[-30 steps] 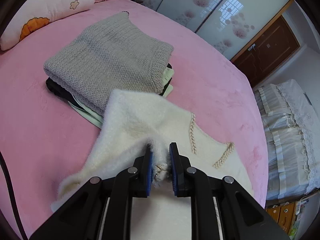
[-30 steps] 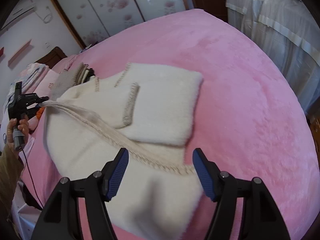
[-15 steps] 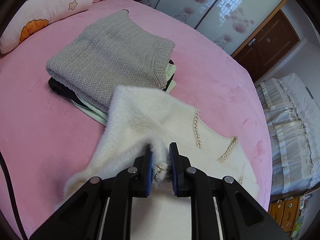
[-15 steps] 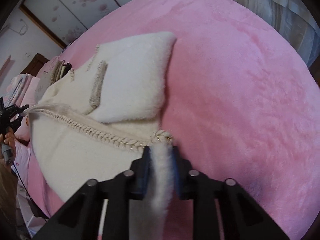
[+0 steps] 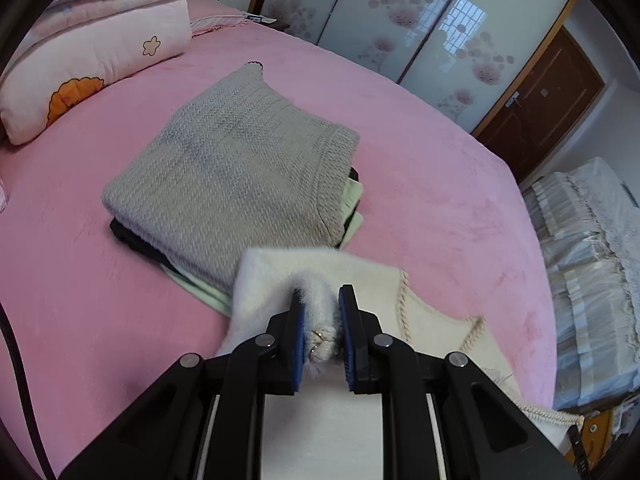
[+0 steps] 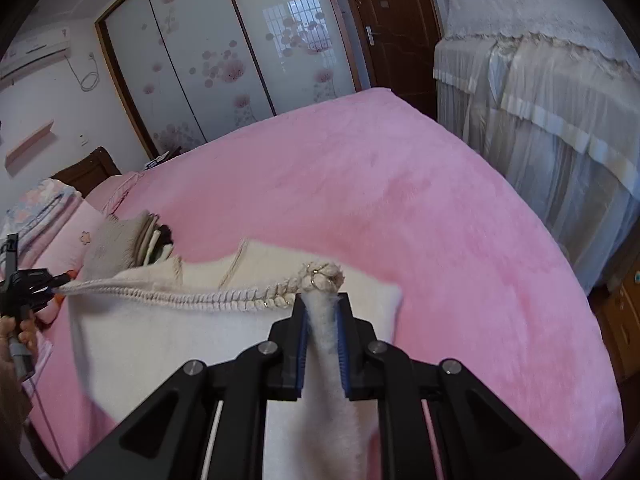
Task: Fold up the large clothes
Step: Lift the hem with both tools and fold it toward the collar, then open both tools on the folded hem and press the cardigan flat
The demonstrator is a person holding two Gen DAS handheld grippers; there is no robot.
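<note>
A fluffy white garment with braided beige trim (image 5: 432, 320) lies on the pink bed (image 5: 420, 184). My left gripper (image 5: 322, 300) is shut on one corner of its trimmed edge. My right gripper (image 6: 322, 304) is shut on the other corner of the white garment (image 6: 160, 340), with the braided trim (image 6: 224, 296) stretched taut between the two grippers and lifted off the bed. The left gripper also shows at the far left of the right wrist view (image 6: 28, 284), held by a hand.
A folded grey knit sweater (image 5: 236, 168) tops a stack of folded clothes just beyond the garment. Folded pink quilts (image 5: 88, 52) sit at the bed's head. Sliding wardrobe doors (image 6: 224, 60) and a covered piece of furniture (image 6: 552, 92) stand past the bed (image 6: 400, 200).
My right gripper closed on the garment's corner and lifted it, pulling the trim taut. My left gripper rose and moved toward the grey stack with its corner.
</note>
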